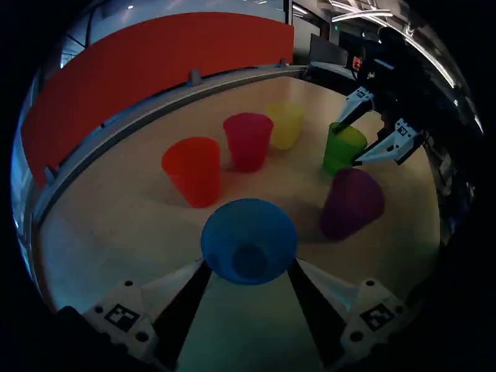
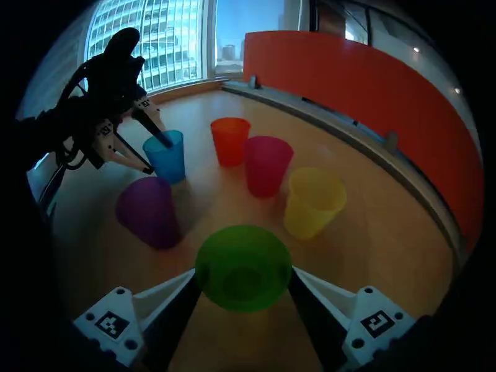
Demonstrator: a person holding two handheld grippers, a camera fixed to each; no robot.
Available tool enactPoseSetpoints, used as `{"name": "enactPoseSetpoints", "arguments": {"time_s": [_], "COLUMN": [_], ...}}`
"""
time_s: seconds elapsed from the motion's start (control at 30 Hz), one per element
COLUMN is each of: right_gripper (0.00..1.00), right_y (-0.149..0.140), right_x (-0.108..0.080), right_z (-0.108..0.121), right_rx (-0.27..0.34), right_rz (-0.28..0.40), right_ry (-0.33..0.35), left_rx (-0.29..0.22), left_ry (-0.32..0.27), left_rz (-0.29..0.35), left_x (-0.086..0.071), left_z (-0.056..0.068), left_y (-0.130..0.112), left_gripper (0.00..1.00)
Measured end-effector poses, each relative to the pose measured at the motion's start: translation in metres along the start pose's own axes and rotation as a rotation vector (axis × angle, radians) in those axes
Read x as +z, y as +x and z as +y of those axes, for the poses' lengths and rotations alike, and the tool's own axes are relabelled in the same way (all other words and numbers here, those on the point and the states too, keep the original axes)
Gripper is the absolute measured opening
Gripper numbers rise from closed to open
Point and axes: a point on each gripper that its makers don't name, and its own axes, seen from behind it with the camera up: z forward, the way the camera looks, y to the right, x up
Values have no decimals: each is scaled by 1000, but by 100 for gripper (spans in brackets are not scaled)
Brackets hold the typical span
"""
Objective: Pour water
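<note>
Translucent blue cup point(image 1: 248, 242); translucent green cup point(image 2: 243, 266).

The rim of the blue cup point(image 1: 249, 240) hides where the left tongs point(image 1: 249, 261) meet its wall. The green cup point(image 2: 243, 263) does the same in the right tongs point(image 2: 243, 273). Water inside either cannot be told.

The left gripper point(image 1: 249, 273) clamps a blue cup point(image 1: 248, 240) between its fingers, its open mouth facing the camera. On the wooden table point(image 1: 124, 229) ahead stand an orange cup point(image 1: 193, 169), a magenta cup point(image 1: 248, 141) and a yellow cup point(image 1: 286, 124). Ahead to the right sits a purple cup point(image 1: 351, 203). Beyond it the right gripper point(image 1: 347, 146) grips a green cup point(image 1: 341, 155).
</note>
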Motion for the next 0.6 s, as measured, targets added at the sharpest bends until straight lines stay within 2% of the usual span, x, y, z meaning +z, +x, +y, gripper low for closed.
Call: {"name": "enactPoseSetpoints", "arguments": {"time_s": [0.27,0.6], "right_gripper": [100,100], "right_y": [-9,-22], "right_x": [-7,-27], "right_z": [-1,-2], "right_rx": [13,46], "right_rz": [-2,17], "right_ry": [-8,-37], "left_rx": [1,-33], "left_ry": [11,14], "left_rz": [-9,-2], "left_x": [-5,-20], "left_z": [0,5], "left_y": [-7,-18], "left_gripper": [88,87]}}
